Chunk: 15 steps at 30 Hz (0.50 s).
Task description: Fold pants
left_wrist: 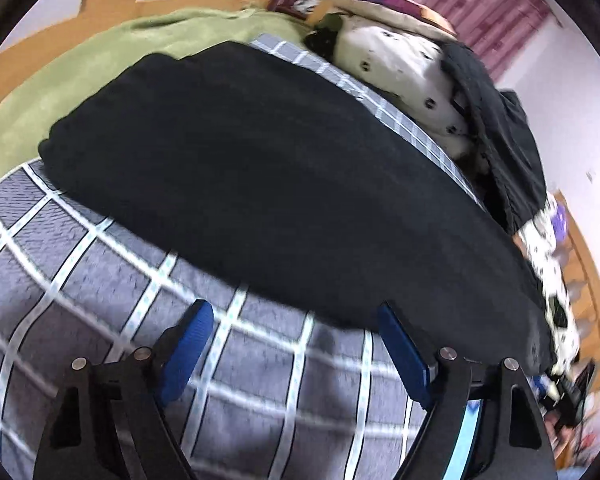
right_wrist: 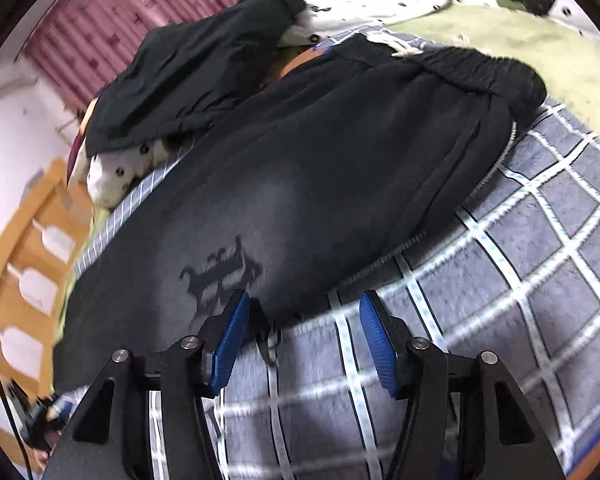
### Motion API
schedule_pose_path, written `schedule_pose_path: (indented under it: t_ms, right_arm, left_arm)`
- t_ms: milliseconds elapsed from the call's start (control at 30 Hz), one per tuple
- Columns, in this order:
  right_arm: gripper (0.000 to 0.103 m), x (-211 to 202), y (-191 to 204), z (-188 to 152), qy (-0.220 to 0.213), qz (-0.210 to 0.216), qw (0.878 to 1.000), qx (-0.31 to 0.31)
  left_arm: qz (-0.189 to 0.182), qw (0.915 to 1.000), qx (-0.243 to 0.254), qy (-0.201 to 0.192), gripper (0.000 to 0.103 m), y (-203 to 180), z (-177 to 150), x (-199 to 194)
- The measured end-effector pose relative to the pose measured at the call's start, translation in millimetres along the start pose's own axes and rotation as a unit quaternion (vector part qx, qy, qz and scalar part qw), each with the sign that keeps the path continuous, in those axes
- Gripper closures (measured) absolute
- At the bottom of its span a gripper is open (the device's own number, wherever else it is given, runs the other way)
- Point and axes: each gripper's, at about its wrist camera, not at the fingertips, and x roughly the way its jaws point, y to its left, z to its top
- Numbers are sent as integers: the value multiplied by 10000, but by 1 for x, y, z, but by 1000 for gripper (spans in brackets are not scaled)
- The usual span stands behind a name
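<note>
Black pants (left_wrist: 260,168) lie spread flat across a grey checked blanket (left_wrist: 80,280). In the right wrist view the pants (right_wrist: 320,160) show an elastic waistband (right_wrist: 480,68) at the upper right and a dark printed mark (right_wrist: 220,276) near the front edge. My left gripper (left_wrist: 294,312) stands open just short of the pants' near edge, with only blanket between its blue pads (left_wrist: 188,352). My right gripper (right_wrist: 304,300) is open too. Its left pad (right_wrist: 230,340) overlaps the pants' edge, and the hem sits between the tips without being pinched.
A second black garment (right_wrist: 188,68) is heaped on white spotted bedding (left_wrist: 400,60) beyond the pants. A green blanket (left_wrist: 80,68) lies on the far side. A wooden bed frame (right_wrist: 24,240) and a pink curtain (right_wrist: 112,12) stand behind.
</note>
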Motion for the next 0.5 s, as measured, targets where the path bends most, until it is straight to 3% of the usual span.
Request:
schedule_pose_path:
  t_ms: [67,100,133,200,300,500]
  right_arm:
    - [48,6,2,7,-56,16,10000,81]
    - [55,10,3,12,-67,-15,9999,95]
    - [73,12,4,14,-110,-89,9999,98]
    - [83,16,11,20,-114,-202,9997,6]
    - [86,1,28,32,-382,-160,9988,-255]
    - [87,-33,68,76,-834,151,9939,-704]
  left_arm:
    - [10,9998,-184,-13,32,4,11,5]
    - [135,9997,-199,13,50,5,16,9]
    - [344,9992,-173,69,71,5,19,12]
    - [619,9979,-160,128,89,6,27,16]
    - [341,9992,-218,-19,92,4,36,0]
    - [146,9975,168,-668,92,-25,72,-33]
